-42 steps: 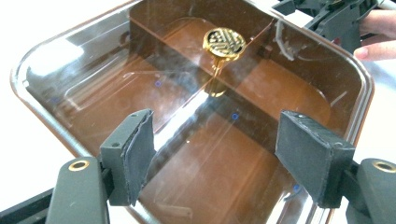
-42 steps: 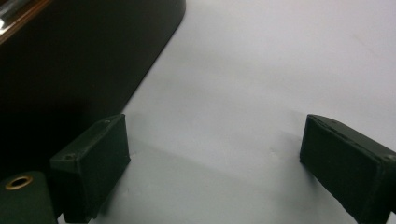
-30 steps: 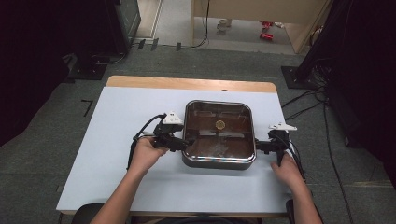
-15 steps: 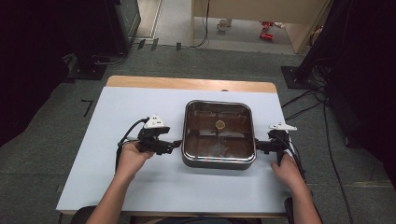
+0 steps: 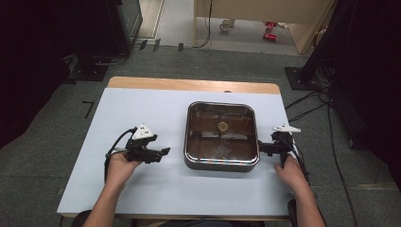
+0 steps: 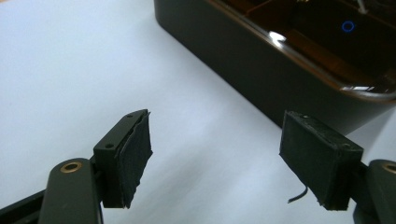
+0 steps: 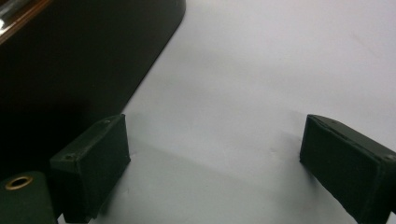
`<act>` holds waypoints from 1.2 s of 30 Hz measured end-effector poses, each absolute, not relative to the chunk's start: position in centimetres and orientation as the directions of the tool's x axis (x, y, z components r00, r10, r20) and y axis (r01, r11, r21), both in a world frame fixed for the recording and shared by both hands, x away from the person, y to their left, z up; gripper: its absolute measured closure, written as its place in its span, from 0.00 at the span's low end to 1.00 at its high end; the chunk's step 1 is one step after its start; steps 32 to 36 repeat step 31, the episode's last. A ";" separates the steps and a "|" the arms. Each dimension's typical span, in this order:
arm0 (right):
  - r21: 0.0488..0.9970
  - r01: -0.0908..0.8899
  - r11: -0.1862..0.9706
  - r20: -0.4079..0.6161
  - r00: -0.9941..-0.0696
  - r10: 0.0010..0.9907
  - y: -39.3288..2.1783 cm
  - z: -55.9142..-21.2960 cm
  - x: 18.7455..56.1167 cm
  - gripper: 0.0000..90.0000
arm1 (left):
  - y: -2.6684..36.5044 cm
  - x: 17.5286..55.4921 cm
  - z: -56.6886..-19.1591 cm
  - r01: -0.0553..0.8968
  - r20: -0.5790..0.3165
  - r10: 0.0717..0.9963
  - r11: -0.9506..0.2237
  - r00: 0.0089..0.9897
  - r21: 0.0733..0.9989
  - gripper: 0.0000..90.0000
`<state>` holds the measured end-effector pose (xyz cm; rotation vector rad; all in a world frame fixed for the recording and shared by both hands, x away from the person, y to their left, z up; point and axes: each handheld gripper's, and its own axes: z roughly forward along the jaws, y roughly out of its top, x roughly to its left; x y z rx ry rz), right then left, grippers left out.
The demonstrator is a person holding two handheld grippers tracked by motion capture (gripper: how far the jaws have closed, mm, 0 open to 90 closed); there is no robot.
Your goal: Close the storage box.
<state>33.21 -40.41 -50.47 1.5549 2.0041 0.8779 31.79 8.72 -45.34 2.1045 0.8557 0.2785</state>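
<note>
A dark square pan [image 5: 221, 136] with a glossy brown inside and a small round mark at its middle sits right of centre on the pale table [image 5: 142, 109]. My left gripper [image 5: 164, 152] lies on the table to the pan's left, a short gap away, jaws open with nothing between them. In the left gripper view the gripper [image 6: 215, 156] stands open and the pan's dark wall [image 6: 280, 74] lies ahead to the right. My right gripper [image 5: 261, 147] sits at the pan's right side, open; in the right gripper view the gripper [image 7: 215, 163] stands open, with the pan wall [image 7: 70, 60] just left of its pads.
The table has a wooden strip [image 5: 189, 85] along its far edge. Beyond it lie grey floor, cables [image 5: 312, 106] and dark equipment stands [image 5: 326, 47]. Bare table surface stretches left of the pan and in front of it.
My left gripper has drawn back leftward from the pan's left side, leaving a gap. The right gripper has stayed beside the pan's right side.
</note>
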 end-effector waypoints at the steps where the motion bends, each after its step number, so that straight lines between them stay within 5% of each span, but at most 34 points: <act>1: 0.719 0.676 0.160 0.030 -0.260 0.965 -40.4 -50.5 33.2 0.08 | 9.1 31.8 -45.6 0.475 -0.096 0.660 -0.425 0.746 0.771 0.28; 13: 0.719 0.676 0.160 0.030 -0.260 0.965 -40.4 -50.5 33.2 0.08 | 10.2 32.9 -47.8 0.551 -0.101 0.715 -0.433 0.692 0.713 0.28; 36: 0.719 0.676 0.160 0.029 -0.260 0.965 -40.4 -50.5 33.2 0.08 | 9.1 32.9 -49.0 0.551 -0.056 0.718 -0.478 0.693 0.684 0.26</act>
